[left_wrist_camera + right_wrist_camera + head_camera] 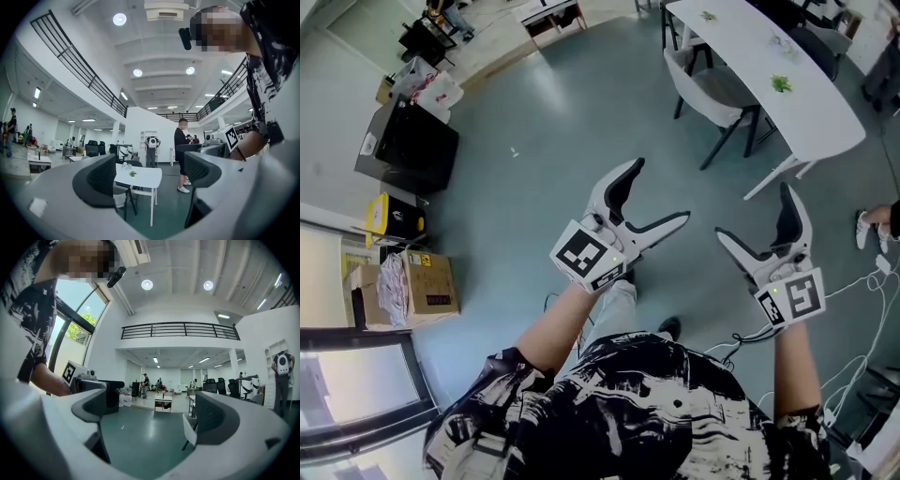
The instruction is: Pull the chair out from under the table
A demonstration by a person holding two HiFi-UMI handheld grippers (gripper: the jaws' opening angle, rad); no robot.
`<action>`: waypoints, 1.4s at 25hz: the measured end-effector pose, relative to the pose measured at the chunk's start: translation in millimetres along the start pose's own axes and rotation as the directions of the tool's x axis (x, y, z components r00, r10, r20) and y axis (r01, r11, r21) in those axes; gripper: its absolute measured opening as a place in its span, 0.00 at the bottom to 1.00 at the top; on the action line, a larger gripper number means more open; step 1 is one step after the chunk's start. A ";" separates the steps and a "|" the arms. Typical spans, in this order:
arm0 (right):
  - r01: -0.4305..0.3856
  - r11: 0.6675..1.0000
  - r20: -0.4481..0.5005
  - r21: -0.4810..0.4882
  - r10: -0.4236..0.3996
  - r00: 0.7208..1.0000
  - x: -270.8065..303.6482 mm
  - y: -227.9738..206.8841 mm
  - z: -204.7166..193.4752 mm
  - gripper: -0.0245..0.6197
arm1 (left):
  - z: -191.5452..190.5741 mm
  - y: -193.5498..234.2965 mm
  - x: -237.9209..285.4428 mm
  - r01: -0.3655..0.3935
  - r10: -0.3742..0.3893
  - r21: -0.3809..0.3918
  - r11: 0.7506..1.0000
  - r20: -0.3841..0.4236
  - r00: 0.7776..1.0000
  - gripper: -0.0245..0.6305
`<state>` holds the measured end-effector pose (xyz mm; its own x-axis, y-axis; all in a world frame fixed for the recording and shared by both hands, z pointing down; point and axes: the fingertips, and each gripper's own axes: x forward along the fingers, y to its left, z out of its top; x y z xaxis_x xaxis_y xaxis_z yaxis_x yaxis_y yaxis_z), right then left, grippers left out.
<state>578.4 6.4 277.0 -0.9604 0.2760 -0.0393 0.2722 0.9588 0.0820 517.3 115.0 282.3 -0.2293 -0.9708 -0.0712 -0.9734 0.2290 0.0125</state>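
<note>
A pale grey chair (712,89) on dark legs is tucked against the near side of a long white table (825,122) at the upper right of the head view. Both grippers hang in the air well short of it, over the green floor. My left gripper (659,193) is open and holds nothing. So is my right gripper (755,214). In the left gripper view, the table (147,177) and chair (121,196) show far off between the spread jaws of the left gripper (150,178). In the right gripper view, the chair (190,430) peeks out beside the right jaw of the right gripper (152,416).
A person (182,154) stands beyond the table's far end; their shoes (867,225) show at the right edge. Cables (862,281) lie on the floor at right. Cardboard boxes (412,281) and a black cabinet (417,145) stand far left.
</note>
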 end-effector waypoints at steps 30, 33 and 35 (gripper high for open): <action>0.051 0.998 0.008 -0.023 -0.050 0.999 388.8 -77.9 -26.7 0.88 | -11.3 407.6 60.1 0.043 -0.043 0.015 0.999 -0.003 0.999 0.70; 0.049 0.999 0.031 -0.016 -0.048 0.998 427.7 -108.7 -34.9 0.88 | -17.4 446.4 94.1 0.063 -0.062 0.038 0.997 -0.025 0.998 0.70; 0.056 0.998 0.040 -0.014 -0.055 0.998 452.8 -134.1 -41.5 0.88 | -21.8 474.3 123.4 0.079 -0.078 0.047 0.996 -0.039 0.996 0.70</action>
<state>104.5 0.0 289.5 -0.9707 0.2253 -0.0836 0.2174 0.9716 0.0938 27.3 102.2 301.2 -0.1531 -0.9877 -0.0325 -0.9872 0.1543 -0.0400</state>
